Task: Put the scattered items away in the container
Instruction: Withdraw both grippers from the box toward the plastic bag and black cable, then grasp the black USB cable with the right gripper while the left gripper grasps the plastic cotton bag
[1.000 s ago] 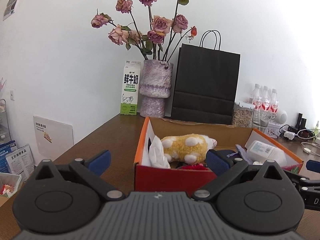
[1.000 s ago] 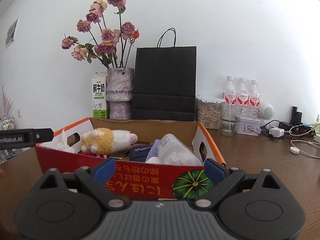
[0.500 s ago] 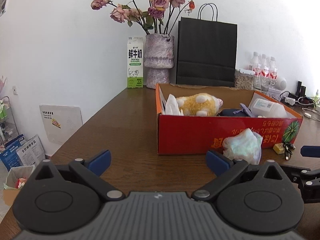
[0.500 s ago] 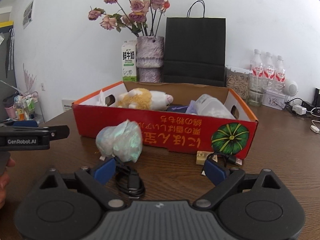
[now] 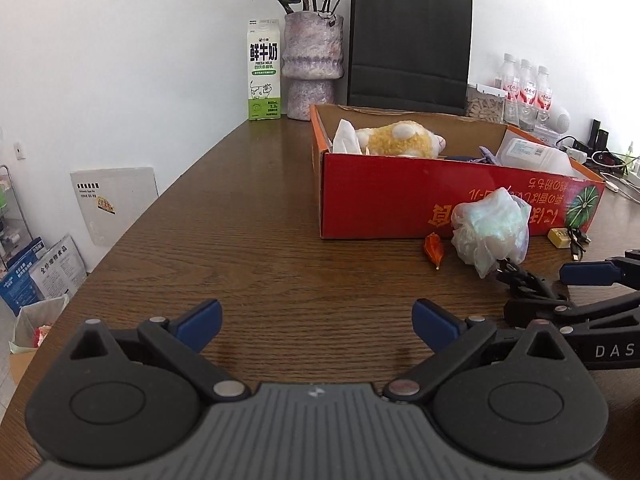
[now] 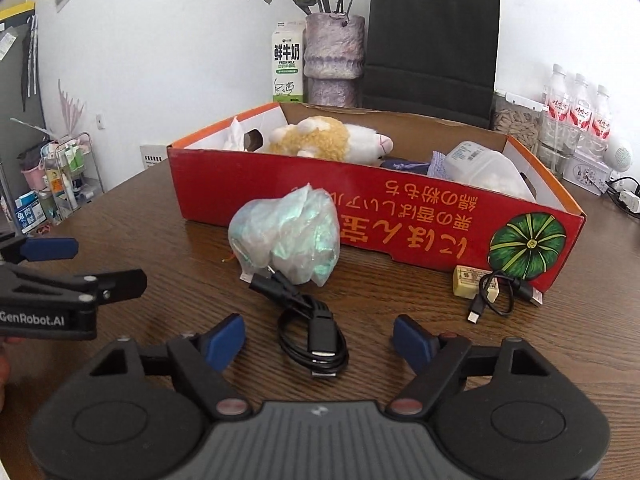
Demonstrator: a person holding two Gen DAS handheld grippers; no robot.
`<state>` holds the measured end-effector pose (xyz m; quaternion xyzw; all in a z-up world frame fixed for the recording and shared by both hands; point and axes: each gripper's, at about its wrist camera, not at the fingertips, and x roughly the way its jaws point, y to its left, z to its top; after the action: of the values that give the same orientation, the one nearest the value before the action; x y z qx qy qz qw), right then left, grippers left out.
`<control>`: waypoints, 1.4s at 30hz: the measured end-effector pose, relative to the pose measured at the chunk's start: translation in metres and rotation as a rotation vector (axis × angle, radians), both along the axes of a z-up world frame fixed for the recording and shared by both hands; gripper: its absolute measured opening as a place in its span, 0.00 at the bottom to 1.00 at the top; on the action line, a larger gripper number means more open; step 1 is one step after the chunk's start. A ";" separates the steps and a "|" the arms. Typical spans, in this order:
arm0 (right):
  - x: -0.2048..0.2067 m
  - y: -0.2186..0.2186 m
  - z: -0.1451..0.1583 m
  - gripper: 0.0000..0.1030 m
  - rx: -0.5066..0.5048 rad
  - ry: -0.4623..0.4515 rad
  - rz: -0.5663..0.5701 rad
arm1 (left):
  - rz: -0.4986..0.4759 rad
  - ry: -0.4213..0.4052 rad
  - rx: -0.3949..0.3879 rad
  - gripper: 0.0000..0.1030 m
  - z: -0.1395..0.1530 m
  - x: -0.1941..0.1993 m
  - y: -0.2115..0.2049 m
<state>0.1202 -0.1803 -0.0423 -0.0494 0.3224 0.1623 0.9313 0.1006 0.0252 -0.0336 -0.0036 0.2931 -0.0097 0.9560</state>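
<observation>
Loosely coiled black cable, glossy, kinked

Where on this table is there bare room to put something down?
The wide bare stretch of table between the red box and the table's left edge, up to the milk carton. In front of the box it is crowded: plastic bag, coiled black cable, small cable.

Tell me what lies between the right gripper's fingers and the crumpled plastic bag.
The coiled black cable, seen in the right wrist view, lies before the closing right gripper, reaching the plastic bag.
</observation>
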 end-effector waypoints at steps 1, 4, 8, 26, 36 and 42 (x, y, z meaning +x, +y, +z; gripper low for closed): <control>0.000 0.000 0.000 0.75 0.002 0.000 0.002 | 0.001 0.000 -0.005 1.00 0.000 0.000 0.001; 0.001 0.000 0.000 0.68 0.004 -0.004 0.005 | 0.000 0.011 -0.016 1.00 0.000 0.001 0.002; -0.004 0.001 0.003 0.31 0.008 -0.024 0.031 | -0.003 0.022 -0.021 1.00 -0.002 0.003 0.001; -0.028 -0.034 0.011 0.28 0.046 -0.086 -0.033 | 0.044 0.014 0.019 1.00 -0.002 0.002 -0.004; -0.022 -0.067 0.021 0.28 0.050 -0.125 -0.115 | -0.051 -0.014 -0.032 1.00 0.019 0.011 -0.045; -0.017 -0.080 0.028 0.28 0.056 -0.151 -0.134 | -0.128 -0.035 -0.029 1.00 0.030 0.022 -0.081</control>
<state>0.1031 -0.2599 -0.0141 -0.0137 0.2492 0.1045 0.9627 0.1226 -0.0555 -0.0033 0.0016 0.2758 -0.0749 0.9583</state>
